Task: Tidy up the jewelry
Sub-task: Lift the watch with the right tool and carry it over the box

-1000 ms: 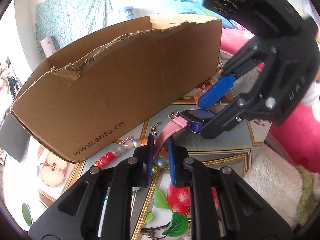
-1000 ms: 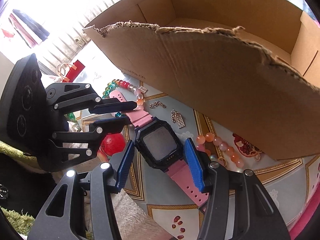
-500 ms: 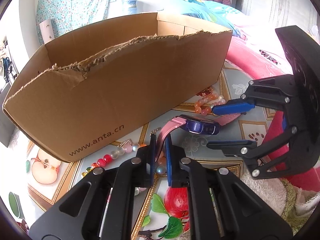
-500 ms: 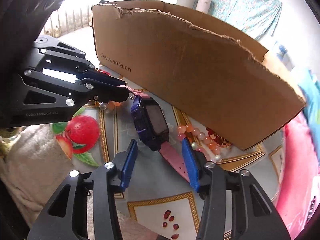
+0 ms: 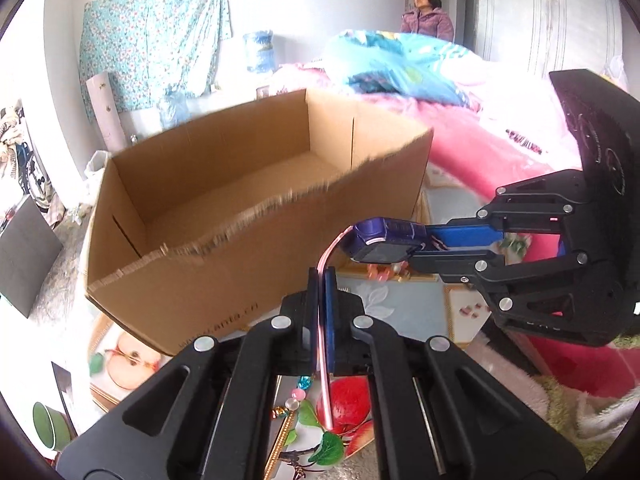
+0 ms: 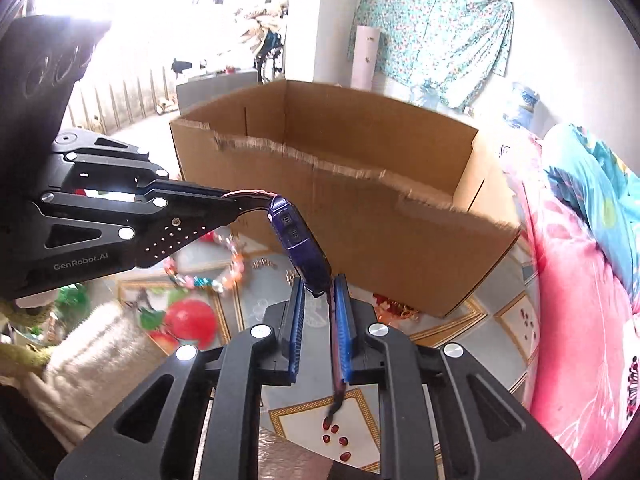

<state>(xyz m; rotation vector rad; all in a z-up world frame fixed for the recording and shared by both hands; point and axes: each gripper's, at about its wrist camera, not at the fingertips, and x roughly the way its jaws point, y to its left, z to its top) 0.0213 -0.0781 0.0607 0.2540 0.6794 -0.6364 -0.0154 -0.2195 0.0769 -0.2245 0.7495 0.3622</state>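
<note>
A glossy fruit-print tablecloth (image 5: 384,300) carries my torn corrugated cardboard box (image 5: 240,216). My left gripper (image 5: 320,292) pinches the watch (image 5: 384,240) by its pink strap; my right gripper (image 6: 320,312) is closing around the other strap.

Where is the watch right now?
The watch hangs in the air between the left gripper and right gripper, each on a strap end, just before the box.

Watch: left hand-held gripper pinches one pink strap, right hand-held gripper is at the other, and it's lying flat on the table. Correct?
Not flat on the table. The watch hangs in the air in front of the box, strung between the left hand-held gripper and the right hand-held gripper, whose jaws are closing on the other strap. The right wrist view shows it.
</note>
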